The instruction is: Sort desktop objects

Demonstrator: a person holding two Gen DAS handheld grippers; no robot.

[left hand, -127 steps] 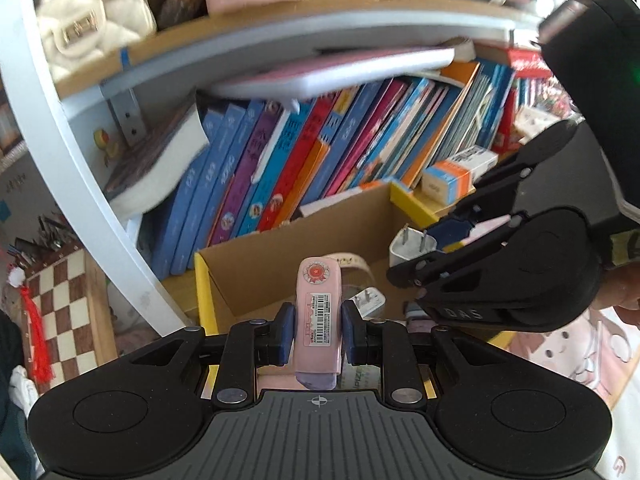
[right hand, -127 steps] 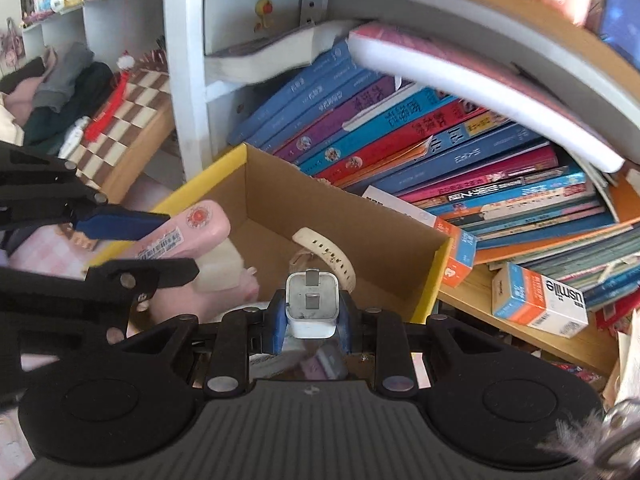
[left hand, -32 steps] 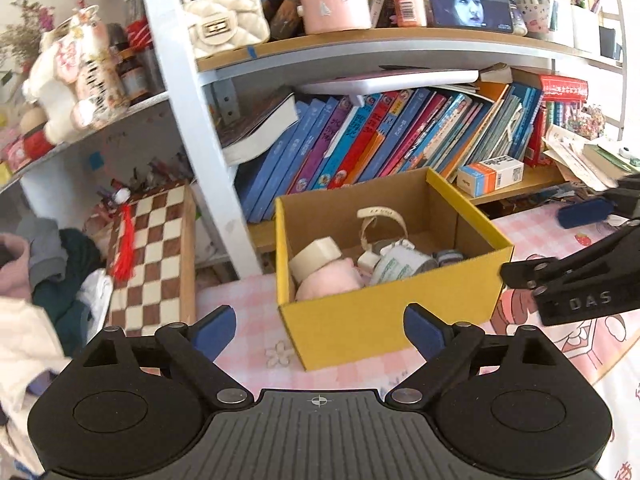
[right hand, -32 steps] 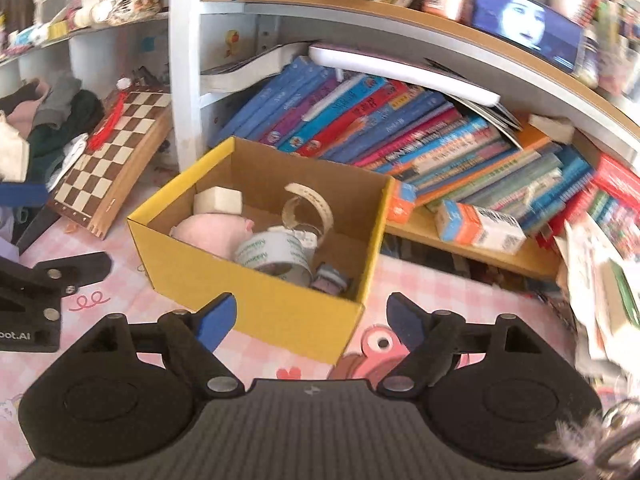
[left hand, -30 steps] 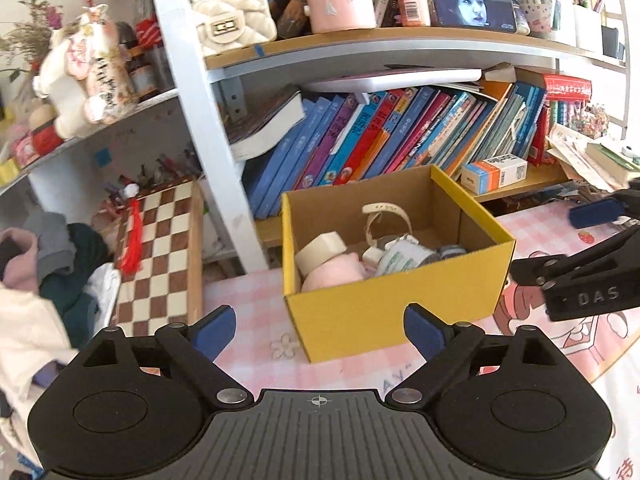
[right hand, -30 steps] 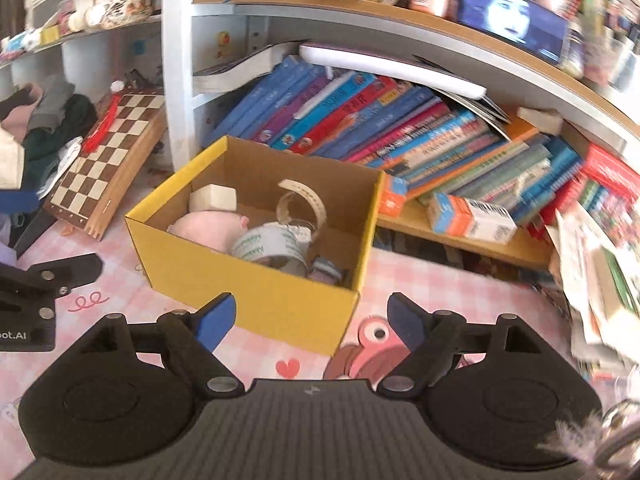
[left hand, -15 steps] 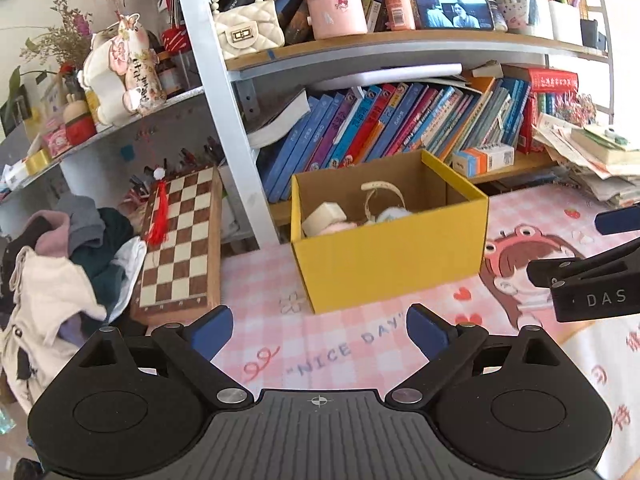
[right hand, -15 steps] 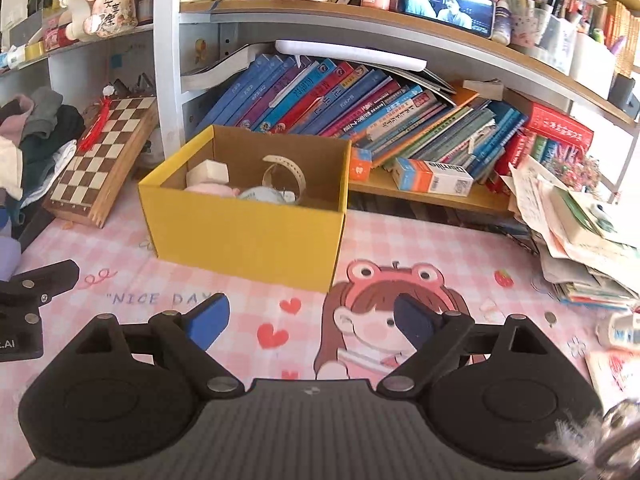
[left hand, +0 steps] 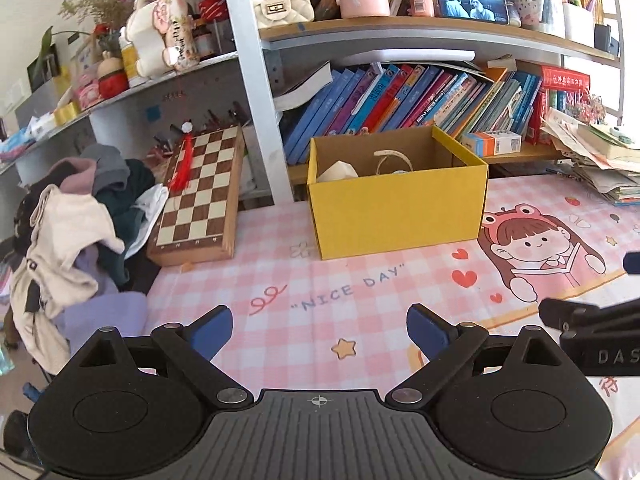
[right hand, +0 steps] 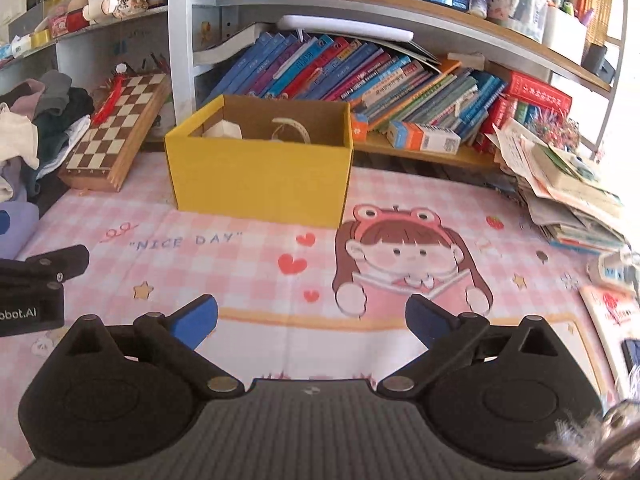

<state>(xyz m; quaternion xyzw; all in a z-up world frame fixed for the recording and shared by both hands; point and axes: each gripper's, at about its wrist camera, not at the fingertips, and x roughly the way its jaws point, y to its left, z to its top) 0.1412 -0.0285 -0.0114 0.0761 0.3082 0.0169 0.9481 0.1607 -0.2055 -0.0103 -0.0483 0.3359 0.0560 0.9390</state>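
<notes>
A yellow cardboard box [left hand: 396, 208] stands on the pink checked desk mat [left hand: 328, 292] in front of the bookshelf; it also shows in the right wrist view [right hand: 260, 178]. Inside it I see a tape roll [left hand: 392, 160] and a pale block [left hand: 336, 170]; the other contents are hidden by its wall. My left gripper [left hand: 320, 328] is open and empty, well back from the box. My right gripper [right hand: 311, 318] is open and empty, also well back from it. Each gripper shows at the edge of the other's view.
A chessboard [left hand: 200, 196] leans at the left, beside a pile of clothes [left hand: 68, 220]. Books [left hand: 400, 100] fill the shelf behind the box. A stack of papers [right hand: 568, 184] lies at the right, with small items [right hand: 612, 308] near the mat's right edge.
Both grippers have let go of their objects into the box, opened wide and pulled back and down from it. The box now looks smaller and farther away.
</notes>
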